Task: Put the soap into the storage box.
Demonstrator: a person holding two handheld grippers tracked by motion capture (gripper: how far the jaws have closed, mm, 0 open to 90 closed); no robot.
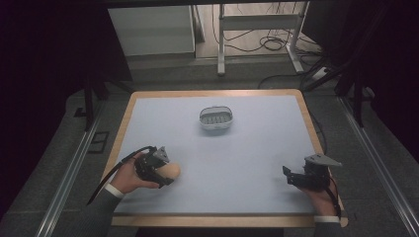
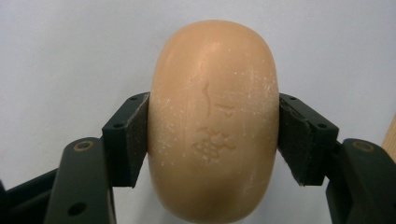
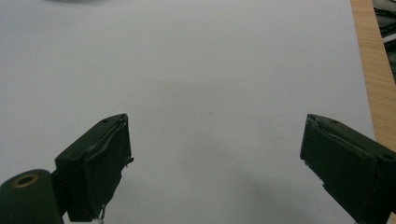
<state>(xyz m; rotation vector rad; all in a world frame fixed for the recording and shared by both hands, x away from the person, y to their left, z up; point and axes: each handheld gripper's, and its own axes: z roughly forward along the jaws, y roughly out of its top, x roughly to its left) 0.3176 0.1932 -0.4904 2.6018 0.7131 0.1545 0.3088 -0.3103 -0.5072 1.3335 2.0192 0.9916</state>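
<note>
Left gripper view: we see the left gripper (image 2: pixel 214 135) pinching the bar of soap (image 2: pixel 214 121), a pad pressed flat against each long side. The soap is tan and oval with a stamped mark on top, lying on the pale blue mat (image 2: pixel 56 56). In the high view we see it at the near left of the mat, under the left gripper (image 1: pixel 167 173), well apart from the small white basket (image 1: pixel 216 119) that sits toward the far middle. Right gripper (image 1: pixel 289 174) rests near the mat's right front corner, beside the wooden table edge (image 1: pixel 311 123). In the right gripper view its jaws are spread wide, bare mat between them.
</note>
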